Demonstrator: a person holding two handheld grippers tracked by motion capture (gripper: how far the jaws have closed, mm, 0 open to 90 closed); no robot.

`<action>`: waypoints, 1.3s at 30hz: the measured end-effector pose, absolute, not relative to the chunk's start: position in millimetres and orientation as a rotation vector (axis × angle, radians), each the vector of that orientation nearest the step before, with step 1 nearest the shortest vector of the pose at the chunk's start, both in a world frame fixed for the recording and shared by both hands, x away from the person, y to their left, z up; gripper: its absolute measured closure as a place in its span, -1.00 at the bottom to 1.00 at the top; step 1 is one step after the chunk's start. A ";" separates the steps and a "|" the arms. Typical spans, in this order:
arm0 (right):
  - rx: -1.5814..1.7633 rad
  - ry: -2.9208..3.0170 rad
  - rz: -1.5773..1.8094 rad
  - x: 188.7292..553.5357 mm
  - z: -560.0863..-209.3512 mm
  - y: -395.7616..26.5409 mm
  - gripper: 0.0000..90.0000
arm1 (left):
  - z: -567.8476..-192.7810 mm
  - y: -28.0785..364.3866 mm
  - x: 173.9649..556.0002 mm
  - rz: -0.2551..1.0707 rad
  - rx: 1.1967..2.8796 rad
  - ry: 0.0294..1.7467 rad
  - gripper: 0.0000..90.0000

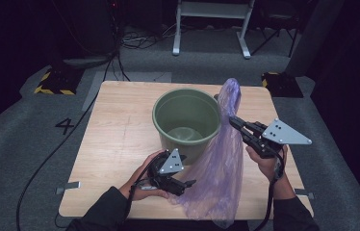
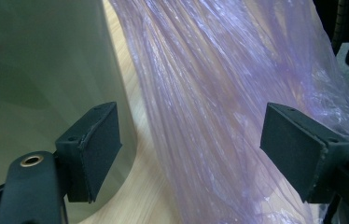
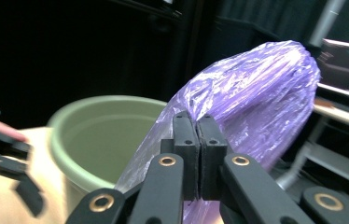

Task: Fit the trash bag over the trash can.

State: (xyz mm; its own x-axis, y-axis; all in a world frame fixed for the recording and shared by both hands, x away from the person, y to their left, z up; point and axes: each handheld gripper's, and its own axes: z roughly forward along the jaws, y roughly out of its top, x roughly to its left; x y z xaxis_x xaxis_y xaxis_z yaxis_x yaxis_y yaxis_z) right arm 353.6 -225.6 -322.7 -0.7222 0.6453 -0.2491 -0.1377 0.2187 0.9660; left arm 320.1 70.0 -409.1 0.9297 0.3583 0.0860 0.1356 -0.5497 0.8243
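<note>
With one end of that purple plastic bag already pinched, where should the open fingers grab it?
Probably the lower part of the thin purple plastic bag, which hangs gathered between the left gripper's open fingers. Come level from the side beside the green plastic bucket; bunched film pinches easily.

You can read one mark: a dark figure "4" [image 1: 64,126] on the grey floor [image 1: 19,144] left of the counter [image 1: 115,139]; beyond it, past the counter's far left corner, a black base carries yellow-and-black hazard stripes [image 1: 53,90], which bear no words; nothing else legible meets you.
</note>
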 end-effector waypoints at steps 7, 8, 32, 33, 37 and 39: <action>0.300 1.939 1.551 350.7 -305.6 -194.4 0.97 | -393.6 67.4 315.9 0.352 2.115 0.340 -0.60; 0.282 1.951 1.553 350.9 -305.0 -189.1 0.97 | -391.6 66.8 315.1 0.355 2.109 0.346 -0.59; 0.066 2.003 1.640 340.5 -287.4 -141.8 0.95 | -404.3 53.3 320.9 0.466 2.063 0.407 0.69; 0.071 2.004 1.645 340.9 -287.7 -143.5 0.95 | -404.7 55.4 322.0 0.473 2.051 0.419 0.83; 0.101 2.003 1.649 342.6 -289.7 -151.6 0.91 | -404.0 65.2 327.1 0.509 2.018 0.449 0.99; 0.118 2.005 1.643 344.4 -291.5 -156.1 0.87 | -403.1 70.2 327.6 0.517 2.005 0.456 0.99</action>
State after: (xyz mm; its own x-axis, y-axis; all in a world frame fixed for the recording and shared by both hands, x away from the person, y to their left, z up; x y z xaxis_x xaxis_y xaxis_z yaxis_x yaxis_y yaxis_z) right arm 344.4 -156.1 -291.5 -0.8506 0.3943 -0.3479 -0.2636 0.2527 0.9309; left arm 327.6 70.2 -403.1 0.8392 0.5174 0.1674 0.1019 -0.4520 0.8862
